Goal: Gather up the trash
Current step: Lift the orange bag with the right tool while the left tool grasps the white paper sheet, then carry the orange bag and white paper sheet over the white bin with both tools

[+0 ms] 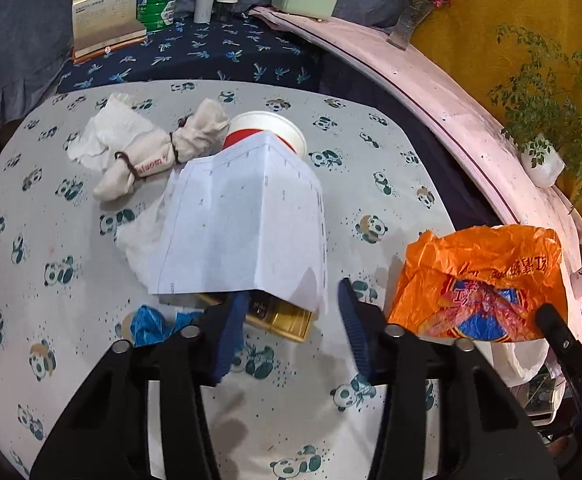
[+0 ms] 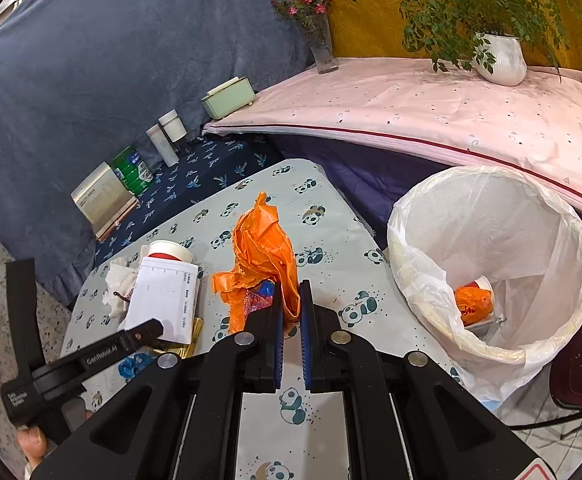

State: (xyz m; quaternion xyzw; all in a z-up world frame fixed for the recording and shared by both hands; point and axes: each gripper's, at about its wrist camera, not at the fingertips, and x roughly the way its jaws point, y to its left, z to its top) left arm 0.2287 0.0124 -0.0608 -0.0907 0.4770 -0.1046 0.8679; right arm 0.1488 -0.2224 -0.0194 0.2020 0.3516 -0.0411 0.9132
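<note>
The crumpled orange plastic bag (image 2: 265,256) with red and blue print sits mid-frame in the right wrist view, standing up off the panda-print tablecloth (image 2: 331,240), and the right gripper (image 2: 291,300) is pinched tight on its lower edge. Right of it, a white-lined trash bin (image 2: 491,264) already has some orange scrap inside. The left gripper (image 1: 293,320) hangs spread wide over a folded white paper sheet (image 1: 247,224), lower centre of its view.

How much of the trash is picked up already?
A little is done: a paper cup with orange wrapping lies in the lined bin. Now the right gripper pinches the orange plastic bag. The open left gripper hovers over the folded paper. The red cup, tissues, tied cloth bundle, gold box and blue scrap remain on the table.
</note>
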